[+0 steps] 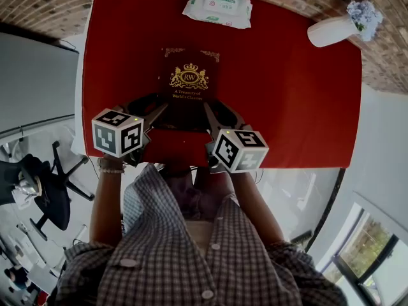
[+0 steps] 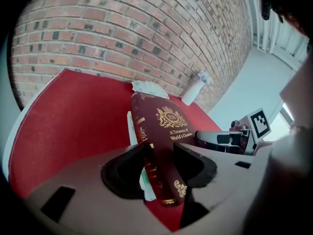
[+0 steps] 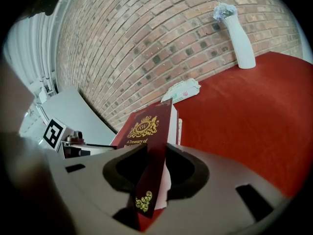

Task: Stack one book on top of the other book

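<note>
A maroon, gold-crested hardcover book (image 1: 189,81) is clamped at its near edge by the left gripper (image 2: 160,155) and the right gripper (image 3: 154,153) over the red bench (image 1: 287,94).

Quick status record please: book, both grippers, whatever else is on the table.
book: maroon, gold crest, gripped at both near corners
left gripper: shut on book, spine side
right gripper: shut on book
second book: not clearly seen
wipes: table's far edge
vase: far right corner, upright
table: red cloth
</note>
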Motion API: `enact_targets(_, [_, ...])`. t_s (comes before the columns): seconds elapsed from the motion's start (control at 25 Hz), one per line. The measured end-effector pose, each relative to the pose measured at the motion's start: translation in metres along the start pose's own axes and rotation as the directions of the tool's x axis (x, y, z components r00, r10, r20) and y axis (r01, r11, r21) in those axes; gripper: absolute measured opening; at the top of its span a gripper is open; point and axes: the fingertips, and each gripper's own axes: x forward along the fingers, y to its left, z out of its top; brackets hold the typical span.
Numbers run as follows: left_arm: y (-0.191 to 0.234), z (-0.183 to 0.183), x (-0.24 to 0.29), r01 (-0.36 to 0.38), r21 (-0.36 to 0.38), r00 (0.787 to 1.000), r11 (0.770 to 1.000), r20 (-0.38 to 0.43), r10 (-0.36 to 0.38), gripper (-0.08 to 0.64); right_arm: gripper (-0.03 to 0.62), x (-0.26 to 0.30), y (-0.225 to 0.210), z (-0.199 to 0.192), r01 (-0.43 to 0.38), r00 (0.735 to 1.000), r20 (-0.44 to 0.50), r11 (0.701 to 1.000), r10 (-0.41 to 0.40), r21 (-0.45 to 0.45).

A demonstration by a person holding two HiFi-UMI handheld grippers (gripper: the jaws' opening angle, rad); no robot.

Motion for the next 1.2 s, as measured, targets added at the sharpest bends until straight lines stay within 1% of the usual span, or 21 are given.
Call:
enact_targets(0.16, [0.010, -0.004, 0.004, -0.010, -0.006, 1.000, 1.000, -0.013, 0.010, 0.193, 0.121, 0.010, -0.001, -0.007, 0.020, 1.000, -0.011, 0.999, -0.020, 0.027])
enact_targets(0.28, [0.014, -0.005, 0.006, -0.012, -0.020, 1.000, 1.000, -0.003, 0.012, 0.193, 0.121, 0.012, -0.001, -0.009, 0.029, 1.000, -0.006, 0.999, -0.029, 0.034])
enact_targets(0.52, [0.013, -0.006, 0.005, -0.002, -0.034, 0.999, 0.999, 0.033, 0.003, 0.193, 0.126, 0.011, -0.001, -0.007, 0.041, 0.999, -0.004, 0.999, -0.041, -0.016])
enact_targets(0.68, [0.015, -0.004, 0.001, -0.035, -0.002, 0.998, 0.999, 0.056, 0.035, 0.193, 0.132, 0.010, -0.002, -0.004, 0.077, 0.997, 0.003, 0.994, -0.077, -0.081])
enact_targets(0.84, [0.017, -0.002, -0.009, -0.048, 0.009, 0.996, 0.999, 0.071, 0.047, 0.190, 0.132, 0.005, -0.005, 0.004, 0.104, 0.994, 0.025, 0.990, -0.102, -0.094])
enact_targets(0.92, [0.017, 0.000, -0.016, -0.054, 0.018, 0.995, 0.998, 0.085, 0.053, 0.171, 0.121, 0.000, -0.008, 0.009, 0.128, 0.991, 0.040, 0.985, -0.124, -0.117])
enact_targets(1.04, [0.015, 0.005, -0.026, -0.066, 0.041, 0.992, 0.997, 0.110, 0.061, 0.115, 0.075, -0.008, -0.010, 0.017, 0.166, 0.985, 0.075, 0.974, -0.156, -0.156])
enact_targets(1.2, [0.009, 0.016, -0.038, -0.072, 0.069, 0.986, 0.995, 0.159, 0.060, 0.053, 0.019, -0.018, -0.004, 0.025, 0.166, 0.983, 0.107, 0.968, -0.148, -0.190])
